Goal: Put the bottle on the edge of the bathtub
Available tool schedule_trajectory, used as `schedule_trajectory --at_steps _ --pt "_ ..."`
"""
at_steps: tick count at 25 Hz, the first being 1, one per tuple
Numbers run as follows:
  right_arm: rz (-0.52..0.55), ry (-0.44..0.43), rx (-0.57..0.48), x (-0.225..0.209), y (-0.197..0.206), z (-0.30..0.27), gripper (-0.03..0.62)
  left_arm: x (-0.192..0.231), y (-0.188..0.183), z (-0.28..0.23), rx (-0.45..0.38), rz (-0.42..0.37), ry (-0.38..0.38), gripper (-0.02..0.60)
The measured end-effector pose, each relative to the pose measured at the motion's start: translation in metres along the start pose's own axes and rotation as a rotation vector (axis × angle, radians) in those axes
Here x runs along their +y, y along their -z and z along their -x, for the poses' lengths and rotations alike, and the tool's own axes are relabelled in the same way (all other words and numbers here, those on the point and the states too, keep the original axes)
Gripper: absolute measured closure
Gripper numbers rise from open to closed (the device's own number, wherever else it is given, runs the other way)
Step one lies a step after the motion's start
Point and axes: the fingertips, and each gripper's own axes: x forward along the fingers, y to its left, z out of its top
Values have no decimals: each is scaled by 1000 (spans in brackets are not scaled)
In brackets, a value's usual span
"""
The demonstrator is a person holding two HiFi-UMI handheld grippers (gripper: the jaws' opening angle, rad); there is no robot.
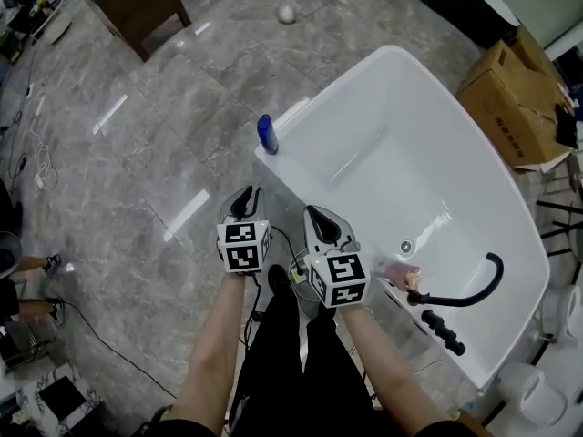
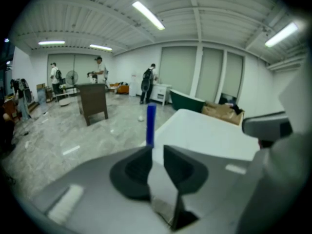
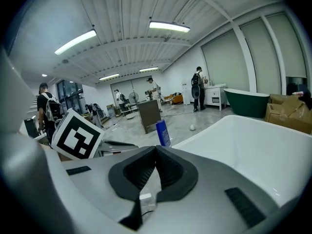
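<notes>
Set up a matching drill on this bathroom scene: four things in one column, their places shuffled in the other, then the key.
Things:
1. blue plastic bottle
2. brown cardboard box
3. small white ball
4. black curved faucet

Places:
A. alone on the grey marble floor
B. on the tub's rim at the drain end
C. upright on a corner of the white bathtub rim
D. across the tub from the person

Pairs: 1-C, 2-D, 3-A, 4-B

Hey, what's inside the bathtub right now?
A round drain on the bare white floor of the bathtub, a pinkish item near the black faucet. The right gripper covers part of the near wall.
</notes>
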Motion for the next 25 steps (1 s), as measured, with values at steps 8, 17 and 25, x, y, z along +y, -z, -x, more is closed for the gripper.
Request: schedule_trajectory --at_steps 8,17,25 --pt "32 -40 -28 10 -7 39 591 -17 6 62 -40 23 -41 545" --pt "75 -94 -62 25 -11 78 591 -35 12 124 -85 47 -95 569" --pt "97 -131 -97 34 -14 112 591 -54 17 174 -142 79 -120 574"
